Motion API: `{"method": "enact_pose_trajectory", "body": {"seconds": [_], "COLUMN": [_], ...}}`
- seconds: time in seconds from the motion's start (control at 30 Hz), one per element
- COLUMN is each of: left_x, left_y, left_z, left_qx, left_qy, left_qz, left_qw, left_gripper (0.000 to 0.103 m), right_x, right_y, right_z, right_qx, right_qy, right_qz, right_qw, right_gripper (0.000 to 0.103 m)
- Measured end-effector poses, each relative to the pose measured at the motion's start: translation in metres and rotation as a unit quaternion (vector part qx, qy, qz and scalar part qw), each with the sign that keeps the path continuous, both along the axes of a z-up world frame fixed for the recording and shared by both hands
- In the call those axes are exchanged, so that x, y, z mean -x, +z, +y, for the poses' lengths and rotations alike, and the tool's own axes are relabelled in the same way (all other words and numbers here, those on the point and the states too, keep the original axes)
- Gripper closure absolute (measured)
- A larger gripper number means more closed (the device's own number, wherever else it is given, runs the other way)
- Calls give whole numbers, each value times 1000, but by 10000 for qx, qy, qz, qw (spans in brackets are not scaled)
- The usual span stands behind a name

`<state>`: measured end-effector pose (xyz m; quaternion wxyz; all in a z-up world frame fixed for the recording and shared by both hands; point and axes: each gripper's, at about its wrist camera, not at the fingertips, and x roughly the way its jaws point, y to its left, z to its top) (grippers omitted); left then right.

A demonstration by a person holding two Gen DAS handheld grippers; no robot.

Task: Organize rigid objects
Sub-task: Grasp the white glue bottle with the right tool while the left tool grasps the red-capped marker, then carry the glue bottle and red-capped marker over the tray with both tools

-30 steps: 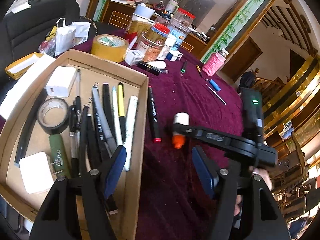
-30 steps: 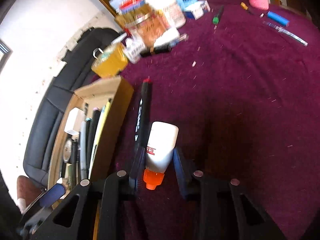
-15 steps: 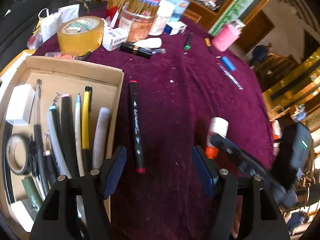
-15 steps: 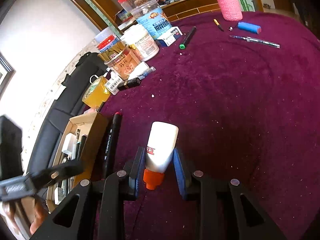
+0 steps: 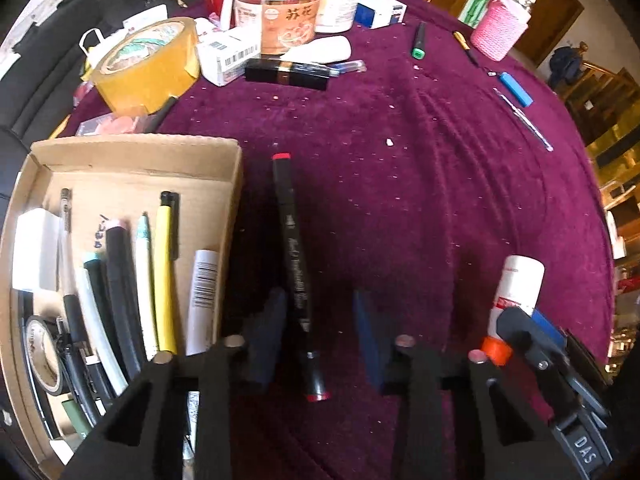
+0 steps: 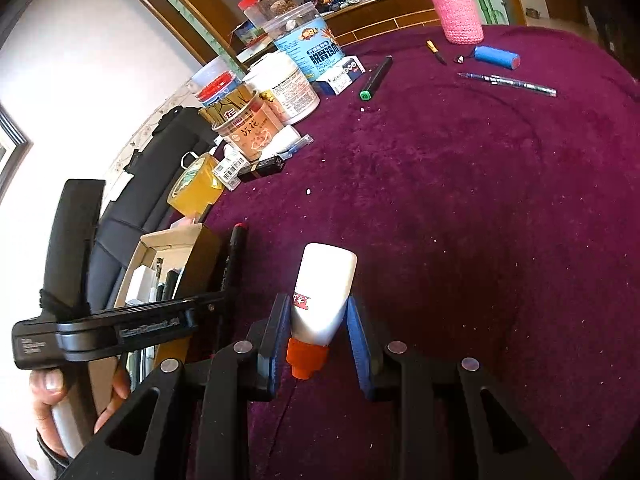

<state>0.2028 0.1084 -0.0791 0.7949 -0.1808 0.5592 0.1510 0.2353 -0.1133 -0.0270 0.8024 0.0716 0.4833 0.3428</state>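
A black marker with red ends (image 5: 294, 264) lies on the purple cloth just right of the cardboard box (image 5: 136, 156). My left gripper (image 5: 320, 332) points down over it, jaws closing, the marker's near end between them. The left pad is close to the marker and a gap shows at the right pad. My right gripper (image 6: 318, 336) is shut on a white glue bottle with an orange cap (image 6: 324, 292), cap toward me. The same glue bottle (image 5: 518, 292) shows at the right of the left wrist view. The box holds several pens, markers, a black tape roll and white blocks.
At the far side stand a yellow tape roll (image 5: 148, 64), jars (image 5: 288, 12), a small black case (image 5: 286, 74) and a pink knitted cup (image 5: 500, 28). A green-capped marker (image 5: 418, 40), a blue cylinder (image 5: 516, 88) and a pen (image 5: 524, 120) lie loose. A black chair sits left.
My left gripper swung right from above the box to the black marker, tipped downward, and its jaws narrowed. The right gripper kept the glue bottle and has held still lately.
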Motion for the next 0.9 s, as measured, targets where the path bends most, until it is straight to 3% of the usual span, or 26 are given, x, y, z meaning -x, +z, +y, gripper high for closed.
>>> {"method": "enact_pose_trajectory", "body": {"seconds": [0.1, 0.13, 0.33, 0.53, 0.63, 0.73, 0.9], "left_x": [2, 1, 15, 15, 29, 61, 116], "left_y": [-1, -3, -3, -5, 4, 26, 49], "left_z": [-1, -3, -17, -32, -35, -48, -36], "left_qx": [-46, -126, -132, -785, -429, -525, 350], "left_qy": [-23, -48, -189, -448, -496, -469, -275], "left_qz": [15, 44, -31, -87, -365, -961, -1576], "left_qw": [10000, 9999, 9997, 9959, 9972, 9929, 9865], "left_gripper": [75, 87, 88, 88, 89, 89, 89], "right_x": [0, 0, -2, -3, -3, 1, 11], "right_y": [-1, -1, -3, -8, -8, -5, -1], "right_z": [1, 0, -1, 3, 2, 3, 8], "right_qx": [46, 60, 89, 175, 133, 96, -22], "right_qy": [-13, -21, -52, -5, 12, 85, 268], "right_qz": [-51, -43, 7, 80, 112, -2, -237], "right_qw": [10000, 10000, 9999, 9998, 9998, 9999, 9994], "right_gripper": [72, 72, 72, 72, 72, 72, 72]}}
